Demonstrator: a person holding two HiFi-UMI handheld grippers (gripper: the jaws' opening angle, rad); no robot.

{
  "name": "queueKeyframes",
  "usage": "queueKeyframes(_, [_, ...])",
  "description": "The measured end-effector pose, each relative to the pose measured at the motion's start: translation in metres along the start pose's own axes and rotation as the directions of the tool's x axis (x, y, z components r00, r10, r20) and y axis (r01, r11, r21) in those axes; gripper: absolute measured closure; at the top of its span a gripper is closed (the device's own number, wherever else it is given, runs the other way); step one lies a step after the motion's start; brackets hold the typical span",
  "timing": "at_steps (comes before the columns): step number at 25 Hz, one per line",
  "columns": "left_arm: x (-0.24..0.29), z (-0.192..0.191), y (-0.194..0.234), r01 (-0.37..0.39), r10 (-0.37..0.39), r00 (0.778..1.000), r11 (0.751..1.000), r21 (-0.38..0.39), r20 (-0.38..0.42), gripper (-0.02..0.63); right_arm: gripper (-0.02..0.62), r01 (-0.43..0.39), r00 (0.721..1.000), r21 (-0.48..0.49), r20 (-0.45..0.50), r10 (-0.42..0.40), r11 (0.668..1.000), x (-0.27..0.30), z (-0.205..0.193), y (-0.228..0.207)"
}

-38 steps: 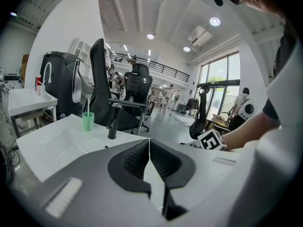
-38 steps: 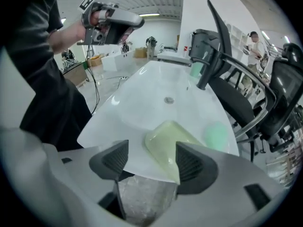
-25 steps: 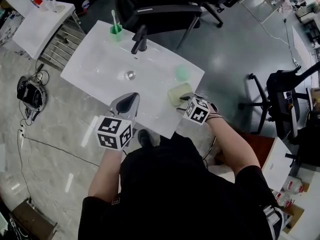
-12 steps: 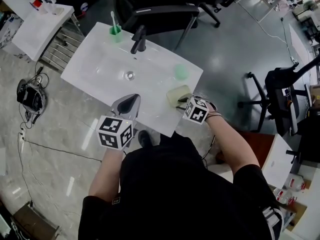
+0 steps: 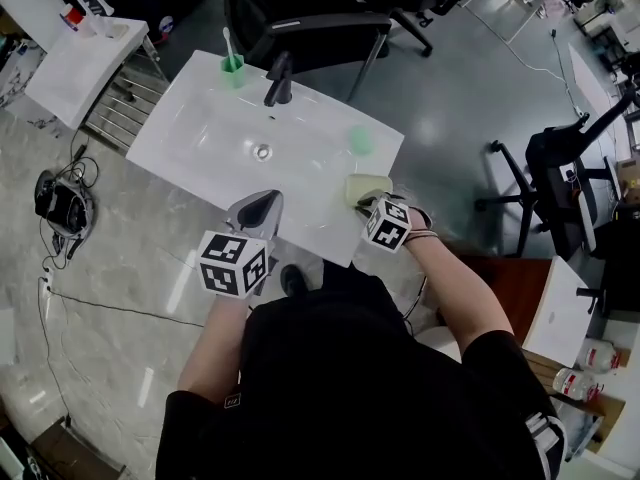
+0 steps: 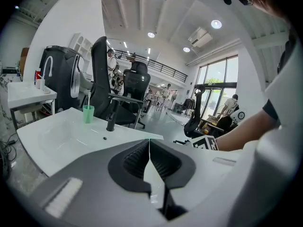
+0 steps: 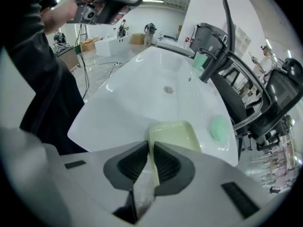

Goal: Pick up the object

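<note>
While the right gripper (image 7: 151, 144) points steeply down at the near right corner of the sink (image 5: 200, 133), its jaws have just been closing, and they now pinch one thin wall of the dish (image 7: 176, 132) between their pads. The dish is pale yellow-green and shallow. It lies on the flat rim of the sink at that near right corner, and its near end runs in between the two pads. Just beyond it, farther along the right rim and apart from it, lies a round green soap (image 5: 361, 141).

The left gripper (image 6: 149, 142) hovers over the near edge of the sink, to the left of the right gripper and well apart from the dish. Its jaws are pressed together with nothing between them, and it points across the basin toward the far side.

In the middle of the basin sits the drain (image 5: 262, 152). On the far rim stands a black faucet (image 5: 279, 78), and left of it a green cup (image 5: 233, 68) with a toothbrush (image 5: 228, 40) upright in it. A black chair (image 5: 310, 18) stands beyond the sink, and a small white table (image 5: 70, 53) stands at the far left.
</note>
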State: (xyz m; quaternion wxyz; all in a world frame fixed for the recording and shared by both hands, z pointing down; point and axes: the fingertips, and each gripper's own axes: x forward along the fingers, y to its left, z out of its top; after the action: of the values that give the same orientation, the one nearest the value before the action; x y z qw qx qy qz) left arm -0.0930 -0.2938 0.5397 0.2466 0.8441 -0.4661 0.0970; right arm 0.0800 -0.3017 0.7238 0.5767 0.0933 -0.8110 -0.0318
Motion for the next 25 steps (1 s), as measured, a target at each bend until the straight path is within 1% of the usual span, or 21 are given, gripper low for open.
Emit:
queueKeyframes(2, [-0.003,0.001,-0.005,0.021,-0.021,1.0,1.0,0.012,0.003,0.592,0.548,0.027,1.0,0.032,-0.011,-0.027,0.999,0.0,-0.001,-0.001])
queueKeyframes(4, [-0.007,0.003,-0.011,0.038,-0.038,0.999,0.999,0.028,0.008,0.592,0.549,0.038,0.999,0.061,-0.019,-0.036,0.997,0.0,-0.001,0.0])
queueKeyframes(7, [-0.013,0.009,-0.015,0.048,-0.049,0.999,0.997,0.052,0.022,0.592,0.561,0.054,0.998,0.076,-0.018,-0.053,0.996,-0.003,0.002,0.002])
queueKeyframes(11, [-0.018,0.016,-0.018,0.045,-0.048,0.998,0.997,0.064,0.042,0.592,0.565,0.066,0.997,0.117,0.027,-0.07,0.991,-0.018,0.011,0.004])
queueKeyframes(14, [-0.019,0.02,-0.019,0.036,-0.04,0.998,0.997,0.065,0.051,0.592,0.565,0.077,0.993,0.149,0.073,-0.088,0.986,-0.033,0.016,-0.003])
queueKeyframes(16, [-0.016,0.024,-0.018,0.024,-0.028,0.998,0.998,0.065,0.055,0.592,0.565,0.079,0.987,0.2,0.119,-0.105,0.977,-0.044,0.018,-0.013])
queueKeyframes(18, [-0.012,0.028,-0.019,0.014,-0.017,0.998,0.998,0.055,0.057,0.592,0.565,0.077,0.975,0.292,0.178,-0.133,0.953,-0.057,0.017,-0.025])
queueKeyframes(20, [-0.006,0.031,-0.023,0.015,-0.018,0.999,0.998,0.053,0.05,0.592,0.566,0.071,0.954,0.395,0.241,-0.178,0.916,-0.075,0.012,-0.038])
queueKeyframes(23, [0.006,0.04,-0.029,0.012,-0.015,0.999,0.997,0.071,0.043,0.592,0.566,0.047,0.91,0.511,0.333,-0.249,0.858,-0.11,0.004,-0.056])
queueKeyframes(25, [0.01,0.047,-0.035,0.005,-0.009,0.999,0.998,0.069,0.053,0.592,0.566,0.026,0.88,0.551,0.383,-0.28,0.834,-0.134,-0.002,-0.06])
